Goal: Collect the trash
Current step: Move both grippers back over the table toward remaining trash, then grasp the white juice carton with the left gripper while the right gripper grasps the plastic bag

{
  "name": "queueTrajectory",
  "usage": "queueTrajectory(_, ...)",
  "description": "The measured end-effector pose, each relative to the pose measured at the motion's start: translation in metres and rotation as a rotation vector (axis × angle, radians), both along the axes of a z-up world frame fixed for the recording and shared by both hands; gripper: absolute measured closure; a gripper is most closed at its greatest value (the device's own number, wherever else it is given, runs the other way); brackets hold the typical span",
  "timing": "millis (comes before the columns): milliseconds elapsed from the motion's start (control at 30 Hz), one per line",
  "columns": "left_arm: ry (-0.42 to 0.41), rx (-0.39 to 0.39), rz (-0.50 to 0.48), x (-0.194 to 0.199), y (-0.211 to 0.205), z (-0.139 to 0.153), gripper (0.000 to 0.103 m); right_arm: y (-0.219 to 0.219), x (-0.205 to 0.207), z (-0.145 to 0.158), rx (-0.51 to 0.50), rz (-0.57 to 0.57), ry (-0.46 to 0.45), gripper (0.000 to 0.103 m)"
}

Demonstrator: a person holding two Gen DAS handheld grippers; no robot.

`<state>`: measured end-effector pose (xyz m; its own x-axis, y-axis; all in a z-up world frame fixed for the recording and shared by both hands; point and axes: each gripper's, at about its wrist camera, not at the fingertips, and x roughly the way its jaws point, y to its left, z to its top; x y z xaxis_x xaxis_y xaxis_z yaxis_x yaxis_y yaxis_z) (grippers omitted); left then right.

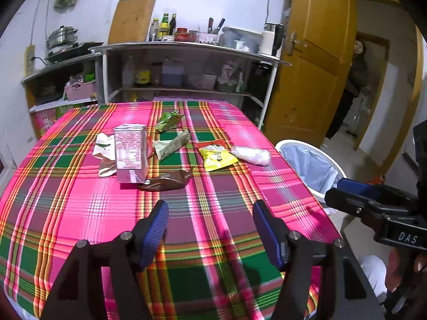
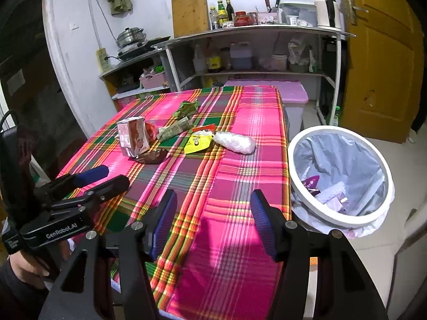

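Observation:
Trash lies mid-table on a pink plaid cloth [image 1: 80, 213]: a pink carton [image 1: 130, 152] [image 2: 134, 136], a brown wrapper [image 1: 165, 181] [image 2: 150, 157], a yellow packet [image 1: 217, 157] [image 2: 197, 142], a clear plastic wad [image 1: 250, 154] [image 2: 234, 141], green wrappers [image 1: 170, 133] [image 2: 184, 109] and a white wrapper [image 1: 102, 149]. My left gripper [image 1: 210, 229] is open and empty, short of the trash. My right gripper [image 2: 213, 221] is open and empty over the table's near right part. A white bin [image 2: 341, 218] [image 1: 315, 165] with a blue liner stands right of the table, holding some trash.
Metal shelves [image 1: 186, 48] with bottles, jars and a kettle stand behind the table. A pot on a cooktop [image 1: 62, 40] sits at the left. A yellow door [image 1: 315, 66] is open at the right, with a person [image 1: 357, 61] behind it. A pink-lidded box [image 2: 280, 93] stands beyond the table.

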<state>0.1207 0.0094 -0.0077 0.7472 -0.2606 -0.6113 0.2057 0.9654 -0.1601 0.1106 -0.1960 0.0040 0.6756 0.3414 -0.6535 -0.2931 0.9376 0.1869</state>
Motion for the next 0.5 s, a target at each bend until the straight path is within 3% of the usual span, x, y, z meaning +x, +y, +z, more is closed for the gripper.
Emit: queueTrajectory(500,-0.018,0.046,0.113,0.049,0.044,0.004,0.038,0.011,0.067,-0.009,-0.081,0.056,0.014,0.045)
